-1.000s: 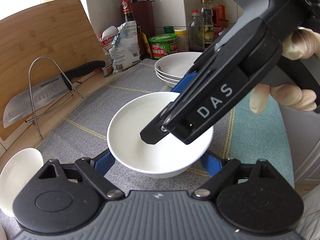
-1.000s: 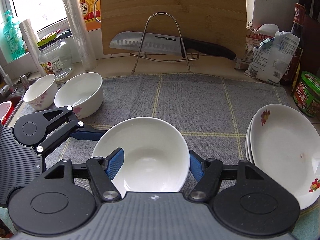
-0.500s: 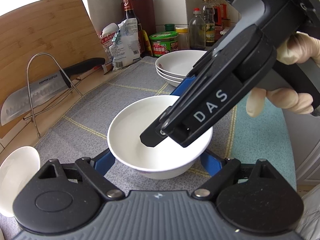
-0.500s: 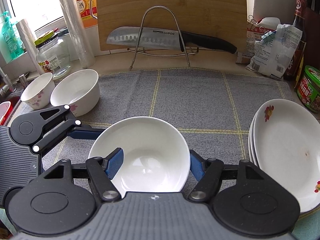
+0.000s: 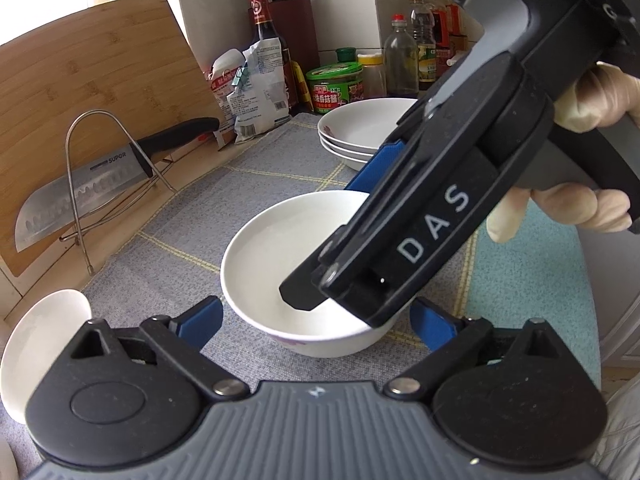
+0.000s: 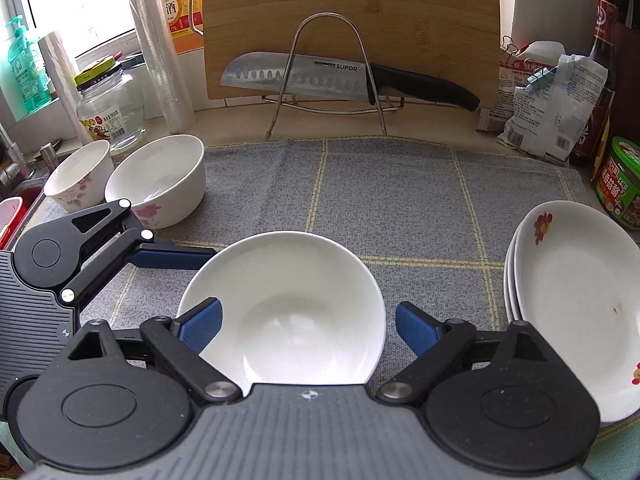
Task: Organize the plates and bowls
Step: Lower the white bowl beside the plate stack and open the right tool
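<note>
A white bowl point(image 6: 288, 304) sits on the grey mat, also in the left wrist view point(image 5: 272, 256). My right gripper point(image 6: 308, 326) is open, its blue pads on either side of the bowl and apart from it. My left gripper point(image 5: 316, 322) is open too, its pads flanking the bowl's near side without touching; it shows at the left of the right wrist view point(image 6: 172, 258). Two more white bowls point(image 6: 160, 178) stand at the far left. A stack of flowered plates point(image 6: 576, 292) lies at the right, also in the left wrist view point(image 5: 360, 132).
A knife on a wire rack point(image 6: 320, 80) stands before a wooden cutting board point(image 6: 348, 12) at the back. Jars, bottles and food bags point(image 6: 548, 104) line the counter's back and right. A glass jar point(image 6: 108, 108) stands back left. A sink edge lies at the far left.
Both grippers have opened wider and drawn off the bowl's rim; the bowl now rests on the mat. The right gripper sits a little higher and nearer.
</note>
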`<move>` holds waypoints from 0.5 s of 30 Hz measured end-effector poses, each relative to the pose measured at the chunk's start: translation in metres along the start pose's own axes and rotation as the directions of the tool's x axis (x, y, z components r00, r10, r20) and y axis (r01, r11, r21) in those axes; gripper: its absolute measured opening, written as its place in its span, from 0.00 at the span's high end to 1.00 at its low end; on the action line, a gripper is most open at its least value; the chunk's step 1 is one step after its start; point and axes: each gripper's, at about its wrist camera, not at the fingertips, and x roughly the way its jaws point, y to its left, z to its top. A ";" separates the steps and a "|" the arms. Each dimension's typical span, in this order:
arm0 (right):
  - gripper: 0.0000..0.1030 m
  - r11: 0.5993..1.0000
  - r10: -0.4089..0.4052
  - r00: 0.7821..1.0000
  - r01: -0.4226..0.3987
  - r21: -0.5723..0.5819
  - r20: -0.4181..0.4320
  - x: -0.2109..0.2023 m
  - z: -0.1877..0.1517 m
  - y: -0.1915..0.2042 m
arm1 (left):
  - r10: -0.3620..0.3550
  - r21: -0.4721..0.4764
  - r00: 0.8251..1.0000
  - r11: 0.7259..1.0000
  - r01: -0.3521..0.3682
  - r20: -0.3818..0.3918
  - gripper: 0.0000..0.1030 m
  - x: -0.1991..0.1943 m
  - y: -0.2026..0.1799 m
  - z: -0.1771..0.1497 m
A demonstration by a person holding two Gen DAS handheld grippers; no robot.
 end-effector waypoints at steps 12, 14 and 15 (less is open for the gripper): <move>0.00 0.998 -0.070 0.992 0.070 0.004 0.105 -0.030 0.000 0.018 | 0.096 -0.302 0.993 0.946 -0.115 -0.075 0.02 -0.066 0.019 -0.048; 0.00 0.996 -0.085 0.988 0.086 -0.001 0.132 -0.035 0.000 0.030 | 0.131 -0.342 0.988 0.928 -0.150 -0.076 0.02 -0.079 0.023 -0.057; 0.00 0.996 -0.091 0.985 0.093 -0.001 0.144 -0.036 -0.001 0.036 | 0.150 -0.368 0.986 0.915 -0.167 -0.076 0.02 -0.086 0.026 -0.062</move>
